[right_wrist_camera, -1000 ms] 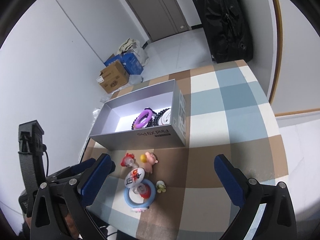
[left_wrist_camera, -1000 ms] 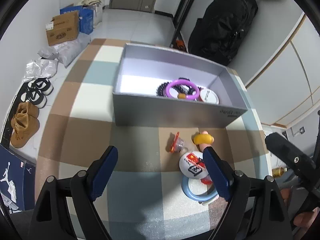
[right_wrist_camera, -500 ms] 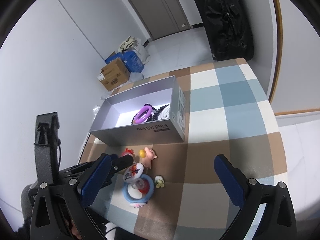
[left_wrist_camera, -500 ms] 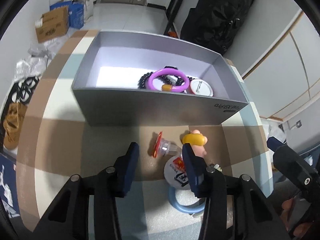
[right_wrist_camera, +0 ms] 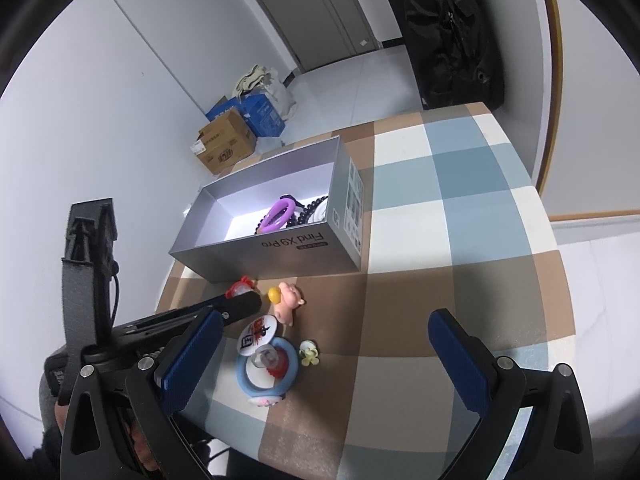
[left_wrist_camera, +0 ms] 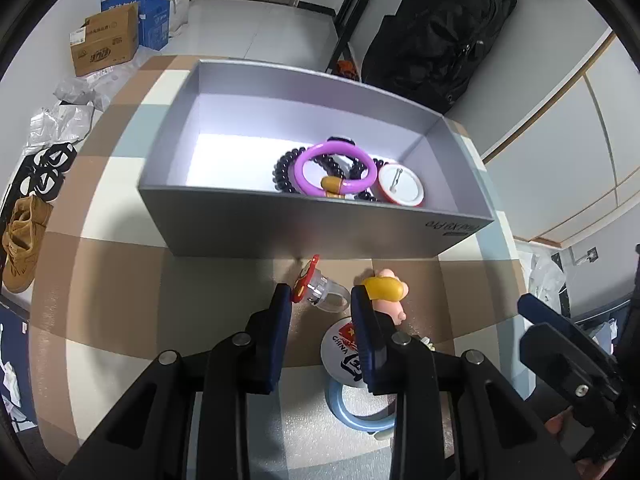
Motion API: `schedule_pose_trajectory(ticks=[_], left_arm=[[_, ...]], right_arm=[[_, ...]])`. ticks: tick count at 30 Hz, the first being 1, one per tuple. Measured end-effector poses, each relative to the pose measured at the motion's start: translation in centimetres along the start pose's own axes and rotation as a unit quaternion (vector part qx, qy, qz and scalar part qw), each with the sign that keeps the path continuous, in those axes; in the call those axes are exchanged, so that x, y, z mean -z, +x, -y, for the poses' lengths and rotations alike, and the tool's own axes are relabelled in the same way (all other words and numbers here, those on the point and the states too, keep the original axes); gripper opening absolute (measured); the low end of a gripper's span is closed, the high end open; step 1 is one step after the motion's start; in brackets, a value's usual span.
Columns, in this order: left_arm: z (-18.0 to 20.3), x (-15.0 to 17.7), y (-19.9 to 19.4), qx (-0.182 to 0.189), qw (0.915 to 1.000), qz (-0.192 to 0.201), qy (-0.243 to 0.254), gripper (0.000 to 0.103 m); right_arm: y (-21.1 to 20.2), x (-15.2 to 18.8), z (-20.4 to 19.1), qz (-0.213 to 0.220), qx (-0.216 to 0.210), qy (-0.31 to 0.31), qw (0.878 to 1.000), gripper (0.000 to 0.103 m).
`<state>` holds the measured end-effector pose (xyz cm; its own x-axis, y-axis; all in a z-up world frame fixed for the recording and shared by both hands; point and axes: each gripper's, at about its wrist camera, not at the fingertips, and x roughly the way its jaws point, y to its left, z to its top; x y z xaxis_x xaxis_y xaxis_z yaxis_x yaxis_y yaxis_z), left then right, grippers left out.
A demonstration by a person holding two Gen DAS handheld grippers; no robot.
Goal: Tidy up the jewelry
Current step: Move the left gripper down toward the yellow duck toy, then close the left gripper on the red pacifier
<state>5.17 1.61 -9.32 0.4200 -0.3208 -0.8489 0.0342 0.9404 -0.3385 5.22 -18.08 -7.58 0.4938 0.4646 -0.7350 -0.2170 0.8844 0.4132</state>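
Observation:
A grey box [left_wrist_camera: 312,232] [right_wrist_camera: 280,256] holds a purple bracelet [left_wrist_camera: 338,166], dark beads [left_wrist_camera: 285,172] and a round white badge [left_wrist_camera: 400,186]. In front of it lie a clear ring with a red top [left_wrist_camera: 320,288] [right_wrist_camera: 239,288], a pink pig figure [left_wrist_camera: 390,292] [right_wrist_camera: 288,300], a round China badge [left_wrist_camera: 346,346] [right_wrist_camera: 256,332] and a blue bangle [left_wrist_camera: 356,410] [right_wrist_camera: 266,368]. My left gripper [left_wrist_camera: 322,300] is partly closed, its fingers either side of the clear ring, not touching it. My right gripper [right_wrist_camera: 324,344] is wide open and empty above the table.
The checked tablecloth [right_wrist_camera: 460,220] covers the table. A small green and white flower piece [right_wrist_camera: 310,354] lies beside the bangle. Cardboard boxes [left_wrist_camera: 106,46], shoes [left_wrist_camera: 24,236] and a black bag [left_wrist_camera: 436,28] are on the floor beyond the table.
My left gripper has narrowed from wide open and moved forward and down onto the clear ring. My right gripper has stayed open and shifted little.

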Motion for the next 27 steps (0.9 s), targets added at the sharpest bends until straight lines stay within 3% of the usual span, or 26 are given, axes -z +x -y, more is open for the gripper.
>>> schedule_pose_trajectory(ticks=[18,27], left_arm=[[-0.9,-0.8,-3.8,0.044,0.9981,0.038,-0.02,0.025],[-2.6,-0.8,-3.7,0.046,0.9978,0.036,-0.031,0.025]], right_arm=[[2.9,0.3,-1.5,-0.034,0.011,-0.018,0.999,0.102],[4.8,0.0,-2.9,-0.046,0.017,-0.04,0.998,0.081]])
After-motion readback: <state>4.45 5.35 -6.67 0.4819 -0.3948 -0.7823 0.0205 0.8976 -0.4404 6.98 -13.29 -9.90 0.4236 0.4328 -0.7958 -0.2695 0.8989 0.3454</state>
